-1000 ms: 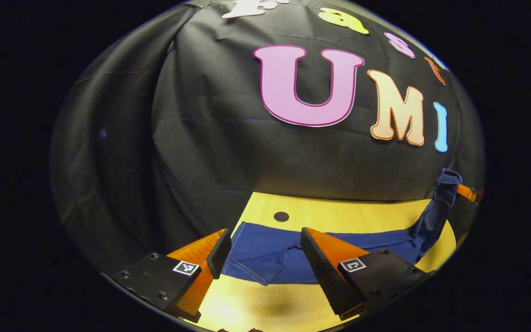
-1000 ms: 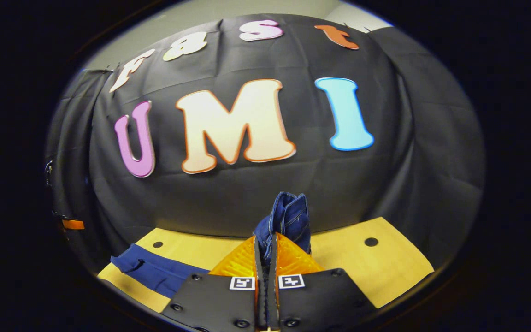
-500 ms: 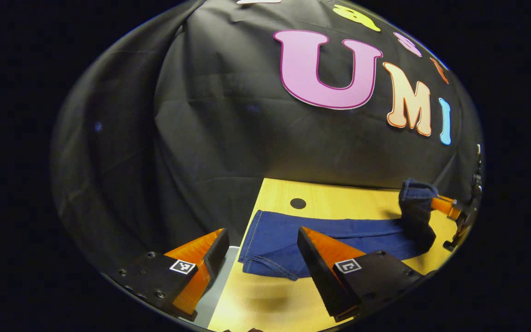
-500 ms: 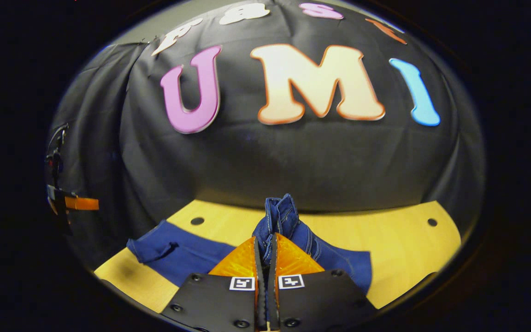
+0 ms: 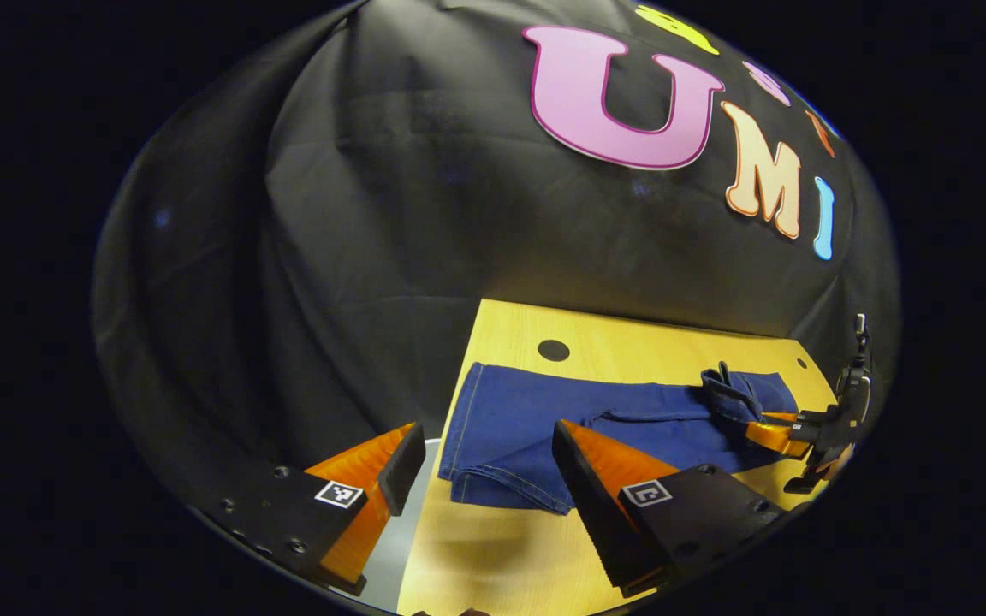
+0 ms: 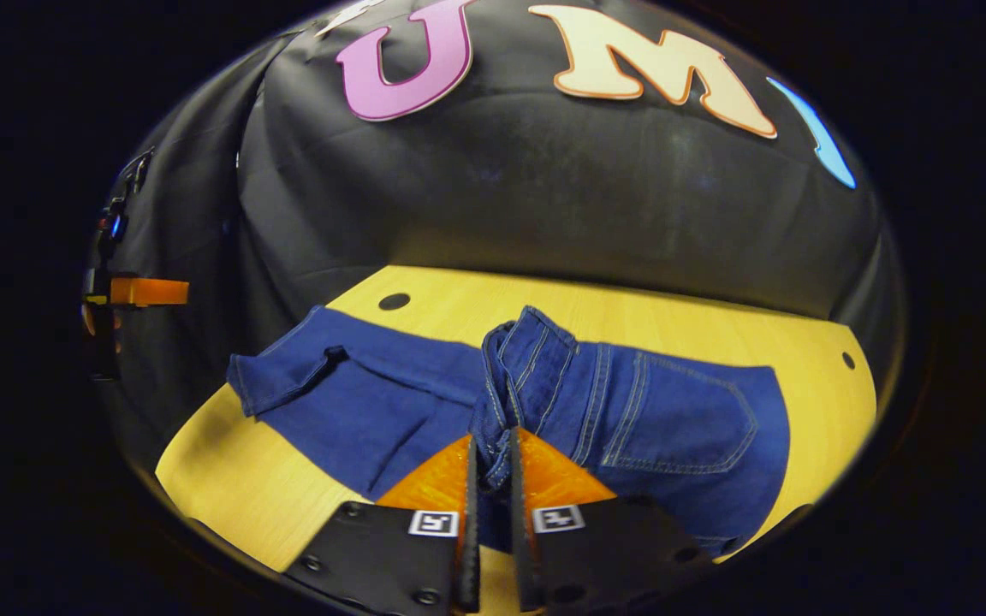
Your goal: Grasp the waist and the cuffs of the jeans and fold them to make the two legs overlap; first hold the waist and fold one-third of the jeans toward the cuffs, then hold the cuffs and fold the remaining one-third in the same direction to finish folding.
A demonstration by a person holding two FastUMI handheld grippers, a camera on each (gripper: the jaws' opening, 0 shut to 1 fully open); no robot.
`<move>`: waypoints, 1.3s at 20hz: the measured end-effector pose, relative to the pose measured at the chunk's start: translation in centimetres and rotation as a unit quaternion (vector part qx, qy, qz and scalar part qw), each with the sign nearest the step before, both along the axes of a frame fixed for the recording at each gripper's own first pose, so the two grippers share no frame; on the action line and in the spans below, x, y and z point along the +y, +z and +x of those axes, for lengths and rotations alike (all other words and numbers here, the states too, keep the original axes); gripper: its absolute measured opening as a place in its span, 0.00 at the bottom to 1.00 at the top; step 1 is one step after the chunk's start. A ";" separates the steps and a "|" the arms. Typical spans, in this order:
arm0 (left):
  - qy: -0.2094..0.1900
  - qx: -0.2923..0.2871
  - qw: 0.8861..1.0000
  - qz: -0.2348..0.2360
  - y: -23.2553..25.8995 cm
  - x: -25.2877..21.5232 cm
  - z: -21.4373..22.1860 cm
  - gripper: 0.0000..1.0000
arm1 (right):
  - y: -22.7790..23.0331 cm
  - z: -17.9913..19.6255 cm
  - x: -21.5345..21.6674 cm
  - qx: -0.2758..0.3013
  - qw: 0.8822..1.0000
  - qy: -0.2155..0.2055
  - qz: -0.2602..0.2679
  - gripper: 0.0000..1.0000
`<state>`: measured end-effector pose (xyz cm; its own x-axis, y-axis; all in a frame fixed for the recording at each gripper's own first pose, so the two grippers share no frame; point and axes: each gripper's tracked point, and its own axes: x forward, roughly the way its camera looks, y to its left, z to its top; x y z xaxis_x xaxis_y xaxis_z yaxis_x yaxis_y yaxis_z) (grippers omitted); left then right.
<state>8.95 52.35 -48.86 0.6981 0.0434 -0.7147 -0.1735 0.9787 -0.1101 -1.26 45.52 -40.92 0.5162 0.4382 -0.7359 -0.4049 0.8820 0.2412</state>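
The table (image 6: 673, 312) carries the jeans (image 6: 664, 411) laid lengthwise, legs stacked. The right gripper (image 6: 493, 470) is clamped on a bunched fold of denim at the waist end, low over the cloth, likely to lay the first third toward the cuffs. The left gripper (image 5: 484, 466) hangs with its fingers spread, holding nothing, near the cuffs (image 5: 493, 488), probably ready to take them.

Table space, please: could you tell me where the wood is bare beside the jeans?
In the right gripper view, bare table lies in front of the cuff end, and a strip runs between the jeans and the black cloth. The middle is crowded: the right claw pinches bunched denim there. In the left gripper view, the open left claw has bare wood between its fingers.
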 end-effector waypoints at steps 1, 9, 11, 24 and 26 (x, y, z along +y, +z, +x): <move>-0.003 0.010 1.000 -0.009 -1.5 -0.3 0.1 0.94 | 0.7 0.0 0.4 -0.004 1.000 0.007 0.010 0.43; -0.059 0.102 0.992 -0.049 -11.5 -1.5 1.0 0.94 | 4.1 0.6 -6.4 -0.031 0.998 -0.020 -0.041 0.97; -0.076 0.135 0.987 -0.047 -13.5 -1.7 0.8 0.94 | 4.4 0.7 -8.3 -0.030 0.997 -0.037 -0.056 0.95; -0.010 0.101 0.994 -0.043 -13.5 0.2 1.3 0.77 | 4.4 -2.3 -8.9 -0.015 0.997 -0.018 -0.067 0.96; 0.024 0.076 0.994 -0.073 -13.1 -0.3 1.8 0.74 | 4.4 -2.7 -9.3 -0.018 0.997 -0.017 -0.072 0.96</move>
